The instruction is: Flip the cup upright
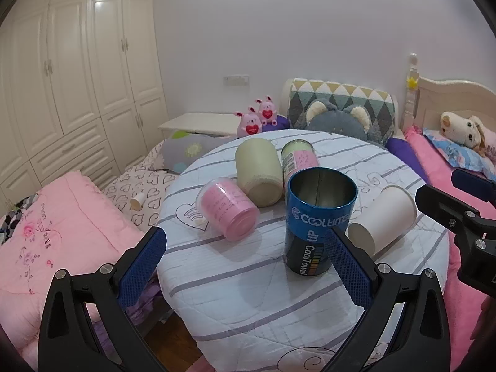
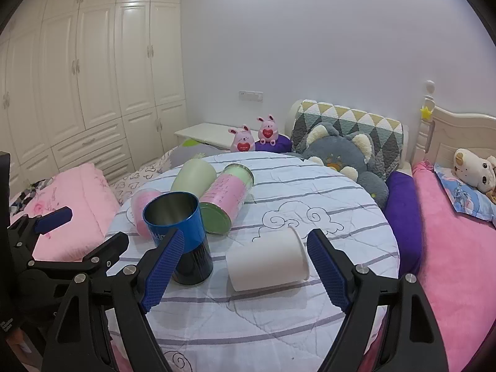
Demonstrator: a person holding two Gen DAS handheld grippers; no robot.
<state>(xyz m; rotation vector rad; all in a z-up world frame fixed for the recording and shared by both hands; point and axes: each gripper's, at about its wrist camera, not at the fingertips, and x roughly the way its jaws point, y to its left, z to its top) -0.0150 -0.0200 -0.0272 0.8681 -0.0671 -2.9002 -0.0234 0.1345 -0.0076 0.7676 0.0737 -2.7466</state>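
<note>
the white paper cup (image 2: 267,259) lies on its side on the round table (image 2: 310,186), just right of the standing blue tin (image 2: 179,232). the right gripper (image 2: 245,266) is wide open around the cup, holding nothing. the left gripper (image 1: 245,266) is wide open too, beside the tin.

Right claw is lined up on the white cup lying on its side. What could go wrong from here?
1. The white cup lies on its side on soft, wrinkled cloth; a nudge from the open right claw could roll it away.
2. The upright blue can stands just left of the cup, beside the claw's left finger; closing or swinging could tip it.
3. The left claw hovers open near the can, so the two claws might collide.
</note>
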